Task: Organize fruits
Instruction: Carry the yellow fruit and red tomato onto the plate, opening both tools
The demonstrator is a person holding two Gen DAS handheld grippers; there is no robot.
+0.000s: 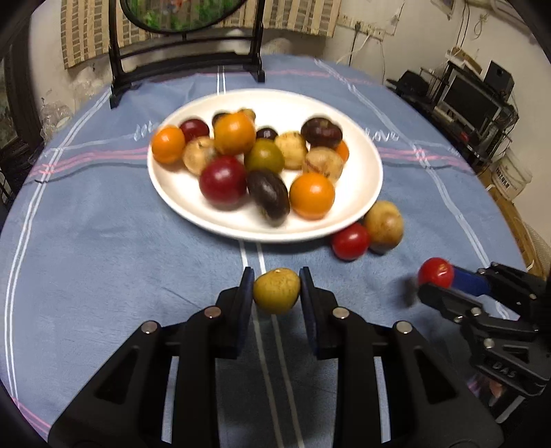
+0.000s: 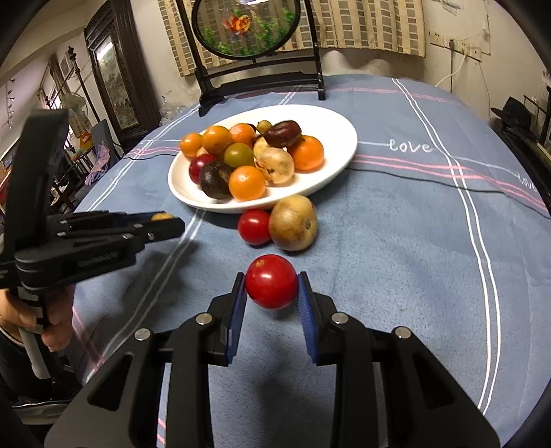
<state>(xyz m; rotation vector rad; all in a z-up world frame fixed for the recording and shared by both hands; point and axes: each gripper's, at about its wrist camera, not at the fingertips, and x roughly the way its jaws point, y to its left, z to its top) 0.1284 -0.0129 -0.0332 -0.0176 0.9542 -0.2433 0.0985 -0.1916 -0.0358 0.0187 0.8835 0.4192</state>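
Observation:
My left gripper (image 1: 276, 287) is shut on a yellow-brown fruit (image 1: 276, 291) and holds it above the blue cloth, in front of the white plate (image 1: 179, 193). My right gripper (image 2: 272, 291) is shut on a red tomato (image 2: 271, 281); it also shows in the left wrist view (image 1: 435, 272) at the right. The plate (image 2: 330, 172) holds several orange, red, dark purple, green and tan fruits. A red tomato (image 2: 255, 226) and a tan fruit (image 2: 293, 222) lie on the cloth, touching, at the plate's near edge.
A dark wooden stand with a round painted screen (image 2: 246, 27) stands at the table's far edge behind the plate. The blue tablecloth (image 2: 413, 258) has white and pink stripes. Shelves with electronics (image 1: 475, 103) stand off the table to the right.

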